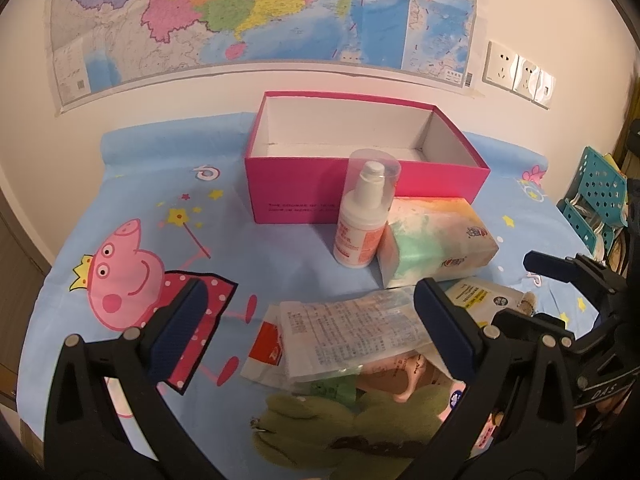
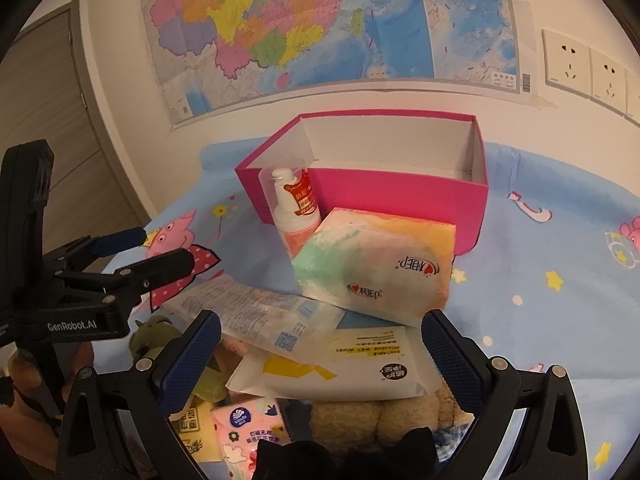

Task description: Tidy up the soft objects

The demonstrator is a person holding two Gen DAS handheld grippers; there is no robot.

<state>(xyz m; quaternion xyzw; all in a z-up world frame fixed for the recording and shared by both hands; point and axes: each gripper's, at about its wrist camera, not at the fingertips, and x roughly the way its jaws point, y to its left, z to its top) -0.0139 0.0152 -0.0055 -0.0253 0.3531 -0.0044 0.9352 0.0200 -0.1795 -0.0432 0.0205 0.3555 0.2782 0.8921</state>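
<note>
An open pink box (image 1: pixel 360 196) (image 2: pixel 384 196) stands at the back of the table, empty as far as I see. A pastel tissue pack (image 1: pixel 436 240) (image 2: pixel 376 268) lies in front of it beside a white pump bottle (image 1: pixel 362 220) (image 2: pixel 294 216). Nearer lie a clear printed packet (image 1: pixel 344 332) (image 2: pixel 256 312), a white wet-wipes pack (image 2: pixel 340 364), a green plush frog (image 1: pixel 340 428) (image 2: pixel 154 336) and a beige plush bear (image 2: pixel 380 416). My left gripper (image 1: pixel 308 332) is open above the clear packet. My right gripper (image 2: pixel 320 360) is open above the wipes pack.
A blue Peppa Pig cloth (image 1: pixel 132 272) covers the table. A pink tissue packet (image 2: pixel 248 428) and a yellow packet (image 2: pixel 192 428) lie near the front. A teal rack (image 1: pixel 592 200) stands at the right. A map (image 1: pixel 260 12) and wall sockets (image 1: pixel 520 72) are behind.
</note>
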